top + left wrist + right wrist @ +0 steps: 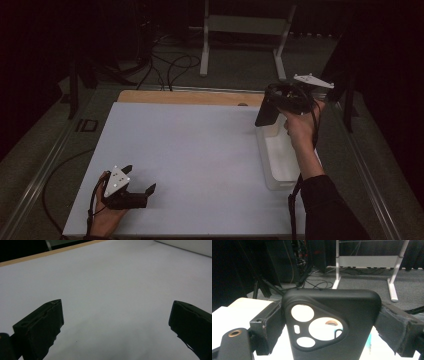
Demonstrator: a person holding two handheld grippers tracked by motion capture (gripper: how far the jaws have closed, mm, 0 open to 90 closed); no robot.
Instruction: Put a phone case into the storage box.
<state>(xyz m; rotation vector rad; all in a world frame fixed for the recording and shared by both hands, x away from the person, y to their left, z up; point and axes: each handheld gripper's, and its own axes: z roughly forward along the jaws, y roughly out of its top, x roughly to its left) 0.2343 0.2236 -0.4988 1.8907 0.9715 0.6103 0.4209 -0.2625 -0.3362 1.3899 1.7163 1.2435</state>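
A black phone case [332, 322] with round camera cut-outs stands upright between the jaws of my right gripper [329, 325], which is shut on its two sides. From above, the case [265, 111] hangs over the far end of a white tray [278, 165], held up by the right gripper [280, 102] in a raised hand. My left gripper [136, 186] rests near the front left of the white table top [190, 150], open, with nothing between its jaws. Its own view shows both black fingers [40, 327] wide apart over bare white surface [112, 290].
The white tray lies along the table's right side. A wooden strip [190, 97] runs along the far edge. Beyond it, on the dark floor, are cables [170, 67] and a white metal frame [245, 30].
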